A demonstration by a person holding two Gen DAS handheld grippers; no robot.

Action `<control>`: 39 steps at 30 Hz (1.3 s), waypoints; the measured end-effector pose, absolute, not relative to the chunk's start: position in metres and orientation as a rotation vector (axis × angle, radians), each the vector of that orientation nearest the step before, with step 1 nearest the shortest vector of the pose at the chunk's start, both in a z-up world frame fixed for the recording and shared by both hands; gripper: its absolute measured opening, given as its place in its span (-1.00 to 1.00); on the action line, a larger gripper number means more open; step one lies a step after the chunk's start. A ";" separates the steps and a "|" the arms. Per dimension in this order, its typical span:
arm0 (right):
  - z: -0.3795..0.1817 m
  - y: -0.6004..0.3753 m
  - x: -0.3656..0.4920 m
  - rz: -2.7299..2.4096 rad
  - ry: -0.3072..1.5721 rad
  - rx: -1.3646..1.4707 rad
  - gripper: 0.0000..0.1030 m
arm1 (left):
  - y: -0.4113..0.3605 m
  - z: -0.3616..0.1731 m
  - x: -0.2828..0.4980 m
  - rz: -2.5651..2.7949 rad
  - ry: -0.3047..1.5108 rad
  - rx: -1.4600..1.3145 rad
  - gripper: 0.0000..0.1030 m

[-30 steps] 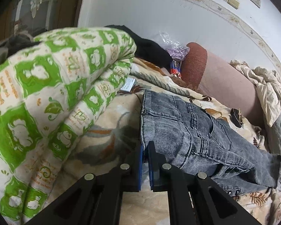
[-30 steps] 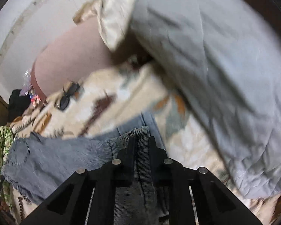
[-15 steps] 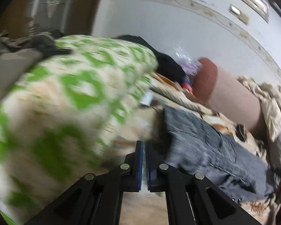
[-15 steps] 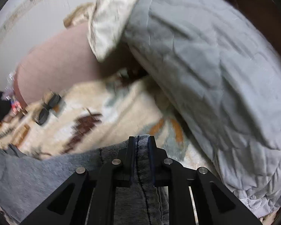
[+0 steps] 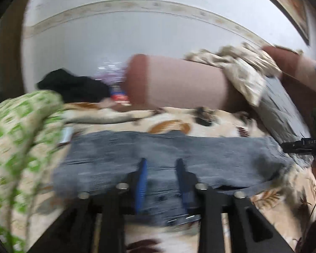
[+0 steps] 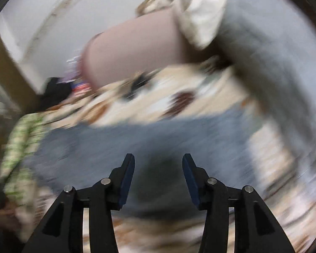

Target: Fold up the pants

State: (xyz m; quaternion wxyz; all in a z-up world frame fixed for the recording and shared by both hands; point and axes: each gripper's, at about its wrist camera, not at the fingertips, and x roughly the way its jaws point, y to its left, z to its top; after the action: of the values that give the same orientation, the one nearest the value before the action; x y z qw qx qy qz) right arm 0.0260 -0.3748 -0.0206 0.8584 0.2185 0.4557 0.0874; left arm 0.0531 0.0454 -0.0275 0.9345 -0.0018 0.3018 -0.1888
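Pants (image 5: 168, 154) lying flat across bed (image 5: 269, 206), folded lengthwise. Left gripper (image 5: 161, 168) and right gripper (image 6: 158, 168) both opening, fingers spreading, pinching nothing. Advice: lift clear without snagging denim, then re-grip at one end for cross fold.

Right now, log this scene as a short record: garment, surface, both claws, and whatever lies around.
garment: grey pants, lying flat in a long band across the bed
surface: beige patterned bedspread
left claw: jaws opening, nothing pressed between the pads, pants just beyond it
right claw: jaws opening, no cloth pinched, above the pants
behind pants: pink bolster against the wall
left side: green-and-white quilt
right side: grey quilt
image quality: both views motion-blurred
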 end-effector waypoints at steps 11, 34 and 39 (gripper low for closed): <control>-0.066 -0.406 -0.003 0.181 1.037 0.834 -0.06 | -0.001 -0.069 0.090 -0.420 0.793 -0.075 -0.13; -0.079 -0.410 0.010 -0.007 1.003 0.725 -0.91 | -0.002 -0.115 0.074 -0.465 0.979 0.108 -1.00; -0.076 -0.424 -0.001 -0.062 0.989 0.721 -0.92 | 0.004 -0.110 0.067 -0.479 0.977 0.104 -1.00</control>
State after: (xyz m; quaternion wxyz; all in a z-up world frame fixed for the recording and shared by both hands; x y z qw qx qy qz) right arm -0.0013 -0.4236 -0.0760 0.8181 0.3384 0.4641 -0.0293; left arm 0.0667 0.0039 -0.1101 0.8544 0.0493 0.4644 -0.2279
